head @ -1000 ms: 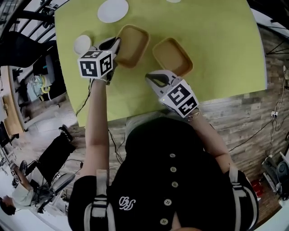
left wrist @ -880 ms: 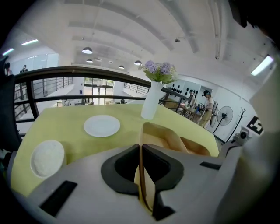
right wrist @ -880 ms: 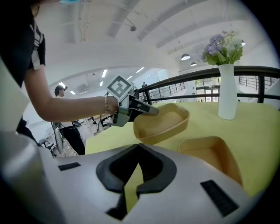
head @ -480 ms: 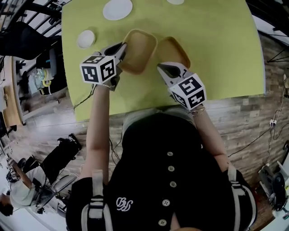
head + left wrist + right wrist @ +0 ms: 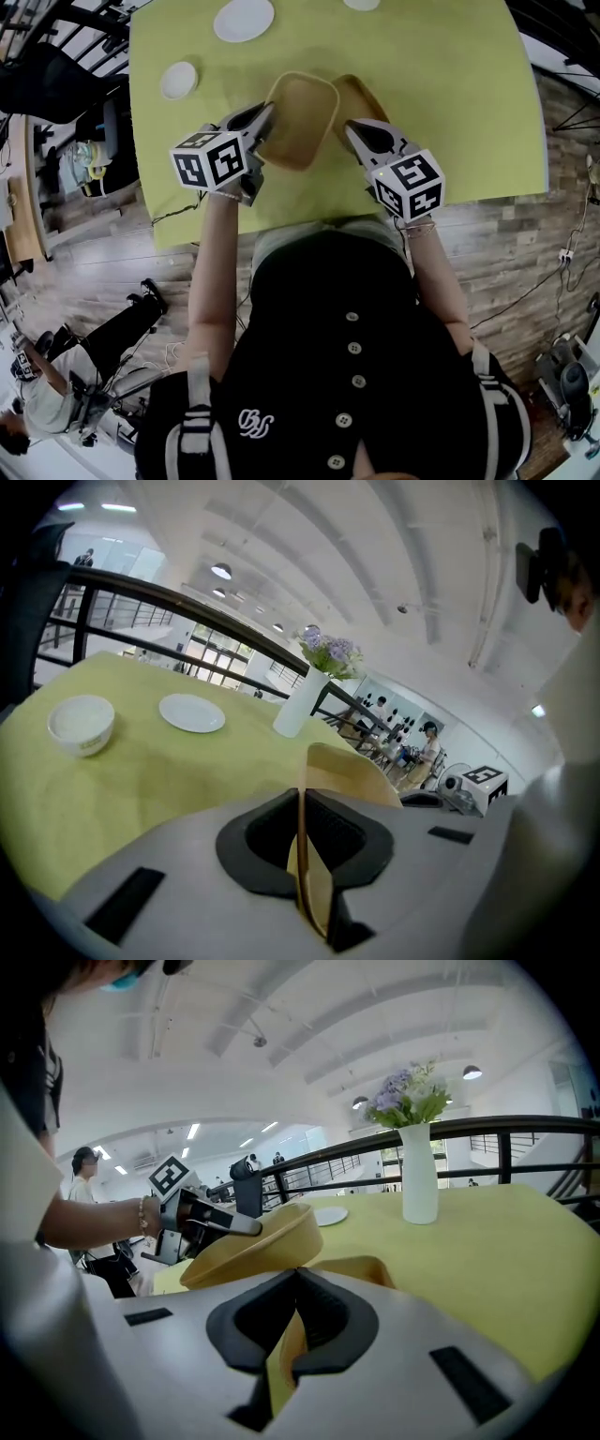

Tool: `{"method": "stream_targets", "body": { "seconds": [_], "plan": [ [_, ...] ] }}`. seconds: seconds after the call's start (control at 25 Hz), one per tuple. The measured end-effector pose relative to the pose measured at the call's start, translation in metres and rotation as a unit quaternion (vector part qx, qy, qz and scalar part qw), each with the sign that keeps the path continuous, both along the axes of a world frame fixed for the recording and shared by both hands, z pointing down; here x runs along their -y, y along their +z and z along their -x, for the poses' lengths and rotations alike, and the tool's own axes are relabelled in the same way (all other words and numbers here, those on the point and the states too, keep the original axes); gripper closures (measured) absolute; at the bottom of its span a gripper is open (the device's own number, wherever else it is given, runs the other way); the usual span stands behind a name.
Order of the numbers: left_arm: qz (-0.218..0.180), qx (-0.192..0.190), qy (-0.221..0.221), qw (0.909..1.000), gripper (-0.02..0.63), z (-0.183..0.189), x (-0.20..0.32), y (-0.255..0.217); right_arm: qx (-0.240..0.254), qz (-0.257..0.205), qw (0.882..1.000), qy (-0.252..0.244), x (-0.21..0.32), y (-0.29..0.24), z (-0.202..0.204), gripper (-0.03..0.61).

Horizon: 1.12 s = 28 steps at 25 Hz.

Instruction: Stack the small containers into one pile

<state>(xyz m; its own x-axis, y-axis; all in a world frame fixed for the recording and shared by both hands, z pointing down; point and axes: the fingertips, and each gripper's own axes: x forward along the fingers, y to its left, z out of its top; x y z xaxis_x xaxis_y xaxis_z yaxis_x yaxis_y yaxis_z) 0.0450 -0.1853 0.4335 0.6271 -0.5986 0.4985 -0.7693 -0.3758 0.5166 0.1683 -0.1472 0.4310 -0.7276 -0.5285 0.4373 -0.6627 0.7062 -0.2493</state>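
The first tan container (image 5: pixel 302 117) sits high in the middle of the head view, tilted and held clear of the green table (image 5: pixel 450 94). Its right edge overlaps the left edge of the second container (image 5: pixel 366 94), which lies at its 3 o'clock. The left gripper (image 5: pixel 266 112) comes in from 8 o'clock and is clamped on the first container's near-left rim; in the left gripper view the thin wall stands pinched between the dark pads. The right gripper (image 5: pixel 355 128) reaches in from 5 o'clock and is clenched on the near rim of the second container, whose wall shows squeezed between its jaws in the right gripper view.

A small white bowl (image 5: pixel 178 80) rests on the cloth at 10 o'clock from the pair, well apart. A white plate (image 5: pixel 244 19) lies at 11 o'clock, near the far edge. A white vase (image 5: pixel 418 1185) of purple flowers stands upright further back on the table.
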Motion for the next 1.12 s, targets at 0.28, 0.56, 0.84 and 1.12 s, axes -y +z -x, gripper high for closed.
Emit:
{"method": "stream_targets", "body": {
  "seconds": [0.28, 0.56, 0.84, 1.12],
  "plan": [
    [0.027, -0.084, -0.026, 0.9958, 0.581, -0.021, -0.013, 0.000, -0.005, 0.001, 0.999, 0.037, 0.007, 0.001, -0.029, 0.566],
    [0.022, -0.093, -0.054, 0.9940, 0.581, -0.043, -0.016, -0.001, -0.007, 0.002, 0.997, 0.072, 0.009, 0.002, -0.059, 0.566],
    [0.029, -0.144, -0.102, 0.9839, 0.594, -0.056, -0.011, -0.005, -0.010, 0.008, 0.997, 0.078, 0.007, 0.006, -0.066, 0.566],
    [0.034, -0.154, -0.132, 0.9786, 0.595, -0.057, -0.009, 0.003, -0.001, 0.008, 0.998, 0.064, 0.007, 0.005, -0.065, 0.566]
  ]
}}
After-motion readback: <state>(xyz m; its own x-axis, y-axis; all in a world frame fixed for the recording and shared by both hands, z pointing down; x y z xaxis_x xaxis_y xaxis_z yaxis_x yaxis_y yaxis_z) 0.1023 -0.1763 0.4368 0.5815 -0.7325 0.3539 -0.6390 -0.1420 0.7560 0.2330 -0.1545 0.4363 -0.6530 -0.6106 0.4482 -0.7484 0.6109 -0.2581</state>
